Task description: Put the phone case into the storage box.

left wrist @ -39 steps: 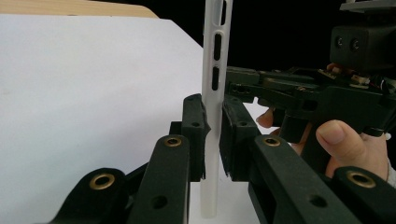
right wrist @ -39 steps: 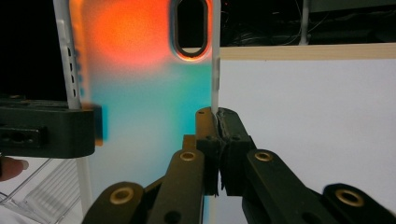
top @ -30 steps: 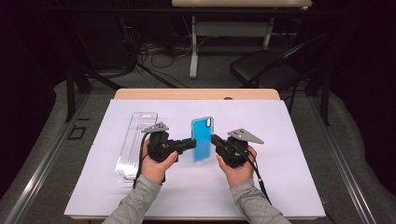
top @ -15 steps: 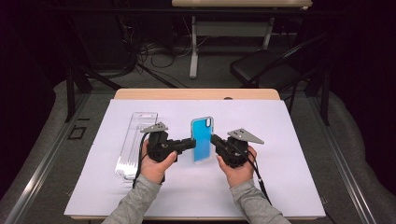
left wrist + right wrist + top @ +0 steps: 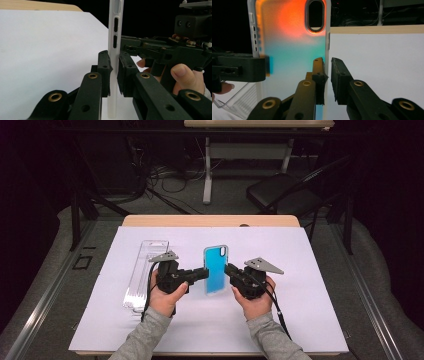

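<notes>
From the high view the phone case (image 5: 216, 269) reads as a flat blue slab held between the two grippers above the white sheet (image 5: 310, 315); the right gripper view shows it translucent, orange fading to teal, with an oval camera opening; the left gripper view shows its frosted white edge and slotted button cut-outs. The left gripper (image 5: 114, 72) pinches that edge tight, pads pressed on both faces; the right gripper (image 5: 327, 80) straddles the opposite edge, its jaws having just been opening, and its outer pad seems to stand off the case. A clear ribbed plastic package (image 5: 145, 272) lies left of the hands; both forearms come in level, grey-sleeved.
</notes>
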The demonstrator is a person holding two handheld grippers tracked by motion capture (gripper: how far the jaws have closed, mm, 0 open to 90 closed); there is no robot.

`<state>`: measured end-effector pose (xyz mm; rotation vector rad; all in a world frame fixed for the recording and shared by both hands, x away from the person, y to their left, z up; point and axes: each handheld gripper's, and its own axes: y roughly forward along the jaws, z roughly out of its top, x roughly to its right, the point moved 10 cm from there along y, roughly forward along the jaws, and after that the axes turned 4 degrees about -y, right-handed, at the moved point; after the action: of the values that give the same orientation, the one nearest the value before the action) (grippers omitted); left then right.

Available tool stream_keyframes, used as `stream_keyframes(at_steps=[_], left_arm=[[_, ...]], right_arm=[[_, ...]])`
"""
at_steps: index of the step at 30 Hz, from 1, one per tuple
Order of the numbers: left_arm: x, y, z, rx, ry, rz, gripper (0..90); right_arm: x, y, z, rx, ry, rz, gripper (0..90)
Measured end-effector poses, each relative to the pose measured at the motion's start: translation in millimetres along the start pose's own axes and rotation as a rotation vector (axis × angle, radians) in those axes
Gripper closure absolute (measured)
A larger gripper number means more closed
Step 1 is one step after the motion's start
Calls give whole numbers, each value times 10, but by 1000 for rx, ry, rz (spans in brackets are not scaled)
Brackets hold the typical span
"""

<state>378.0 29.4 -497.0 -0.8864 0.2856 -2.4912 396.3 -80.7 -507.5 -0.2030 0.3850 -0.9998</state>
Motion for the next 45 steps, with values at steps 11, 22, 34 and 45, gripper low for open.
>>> stream_keyframes(at_steps=[11, 22, 34, 45], left_arm=[[-52, -67, 25, 15, -3, 6, 820], [-136, -218, 92, 53, -14, 27, 820], [-184, -345, 124, 74, -10, 34, 820], [-181, -417, 140, 84, -12, 22, 820]], right_arm=[[-31, -43, 56, 16, -29, 31, 656], [-113, -59, 146, 18, -87, 105, 477], [-138, -61, 128, -23, -141, 138, 453], [-170, -91, 144, -38, -158, 190, 444]])
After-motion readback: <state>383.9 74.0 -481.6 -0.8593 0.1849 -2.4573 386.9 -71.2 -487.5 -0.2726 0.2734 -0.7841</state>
